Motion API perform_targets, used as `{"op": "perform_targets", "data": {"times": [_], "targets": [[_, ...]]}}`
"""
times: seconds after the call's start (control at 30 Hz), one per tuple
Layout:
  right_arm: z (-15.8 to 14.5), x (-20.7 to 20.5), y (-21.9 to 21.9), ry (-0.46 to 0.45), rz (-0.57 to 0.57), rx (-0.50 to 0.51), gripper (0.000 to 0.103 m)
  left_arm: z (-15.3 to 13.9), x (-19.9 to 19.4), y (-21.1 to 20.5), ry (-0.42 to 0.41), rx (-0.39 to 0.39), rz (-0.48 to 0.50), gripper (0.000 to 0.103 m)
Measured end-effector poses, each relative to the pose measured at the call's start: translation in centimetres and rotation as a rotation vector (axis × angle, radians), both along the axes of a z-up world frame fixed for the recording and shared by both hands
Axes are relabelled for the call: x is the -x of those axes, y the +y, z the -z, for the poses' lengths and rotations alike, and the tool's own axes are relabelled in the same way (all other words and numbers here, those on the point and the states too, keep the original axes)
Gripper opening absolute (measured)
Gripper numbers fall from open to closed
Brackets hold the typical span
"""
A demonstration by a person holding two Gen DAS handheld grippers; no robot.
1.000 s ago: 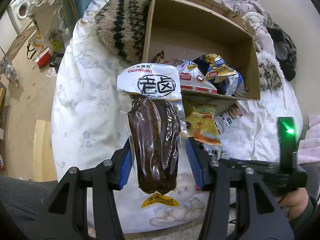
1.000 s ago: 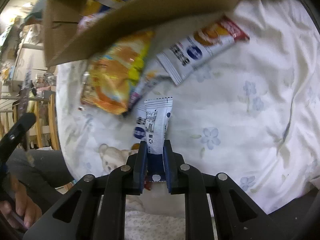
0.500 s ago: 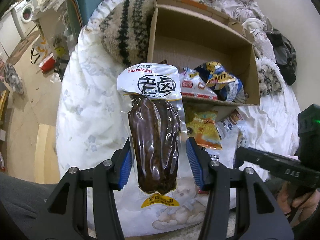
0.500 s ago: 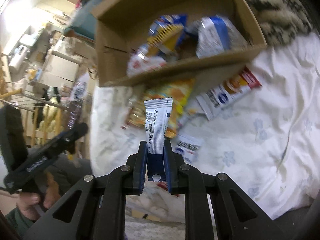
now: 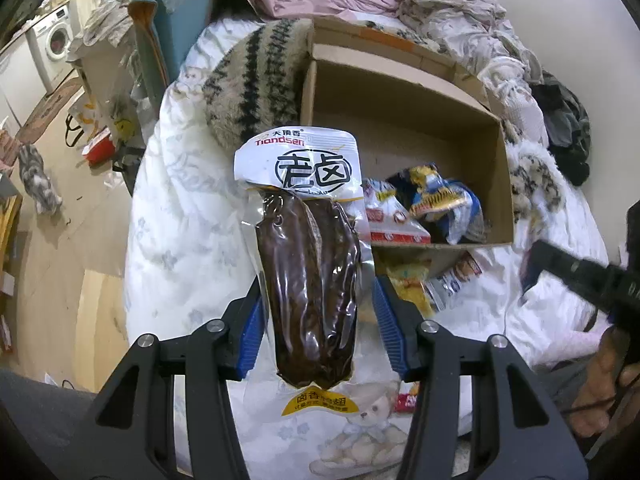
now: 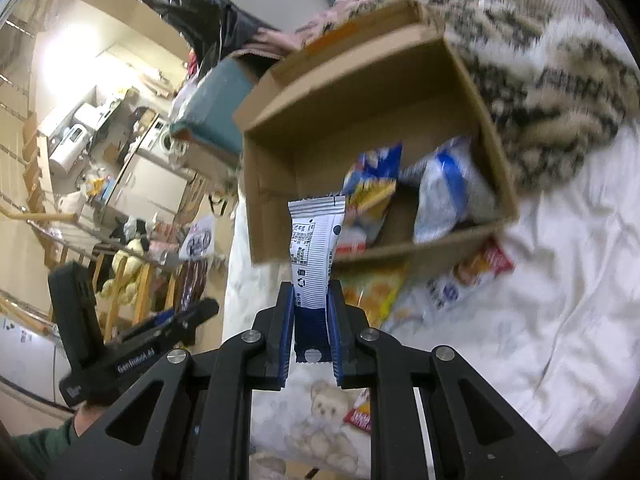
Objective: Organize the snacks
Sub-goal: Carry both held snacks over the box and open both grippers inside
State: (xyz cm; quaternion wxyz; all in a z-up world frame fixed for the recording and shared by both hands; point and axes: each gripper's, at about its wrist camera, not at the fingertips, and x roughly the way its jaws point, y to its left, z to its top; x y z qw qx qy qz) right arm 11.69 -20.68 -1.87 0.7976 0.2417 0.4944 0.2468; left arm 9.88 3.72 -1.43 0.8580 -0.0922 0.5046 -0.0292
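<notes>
Left gripper (image 5: 318, 322) clamps a brown pouch (image 5: 310, 280) upright above the bed (image 5: 180, 208); right gripper (image 6: 311, 322) pinches a white sachet (image 6: 314, 256), both before the box (image 6: 360, 120).

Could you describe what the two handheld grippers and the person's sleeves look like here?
Both grippers are black plastic frames with silver round screws and ribbed blue pads on the fingers. The left gripper shows white lettering on its black body in the right wrist view. The right gripper has the same build. A dark green sleeve shows at the left hand, and a thin black cable runs nearby.
</notes>
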Motion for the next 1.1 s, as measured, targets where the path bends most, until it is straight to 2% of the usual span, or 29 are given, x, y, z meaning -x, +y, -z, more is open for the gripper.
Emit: {"op": "perform_targets", "data": {"times": [0.27, 0.43, 0.5, 0.57, 0.77, 0.9, 1.03, 1.1], "targets": [[-1.7, -5.0, -0.3, -0.054, 0.001, 0.085, 0.017, -0.6, -3.7, 0.4, 0.02, 0.032, -0.011, 0.047], [-1.0, -8.1, 0.9, -0.071, -0.009, 0.151, 0.017, -1.4, -6.4, -0.6, -0.002, 0.015, 0.018, 0.047], [-0.5, -9.3, 1.2, -0.1, 0.008, 0.215, 0.017, -1.5, -7.6, -1.2, -0.019, 0.013, 0.035, 0.047], [0.1, -10.3, 1.4, -0.112, 0.008, 0.236, 0.017, -1.3, -8.7, -1.8, -0.035, -0.019, 0.043, 0.047], [2.1, -12.1, 2.6, -0.074, -0.04, 0.26, 0.017, 0.5, -10.7, -2.2, -0.031, 0.008, 0.032, 0.047], [4.0, -12.8, 4.1, -0.047, -0.102, 0.33, 0.017, 1.9, -11.1, -2.2, 0.001, 0.054, 0.029, 0.047], [7.4, -12.6, 5.4, 0.088, -0.194, 0.455, 0.017, 2.4, -11.0, -2.4, 0.005, 0.024, 0.045, 0.047], [7.7, -12.2, 5.3, 0.085, -0.197, 0.449, 0.017, 2.6, -11.1, -2.4, 0.012, 0.023, 0.044, 0.047]]}}
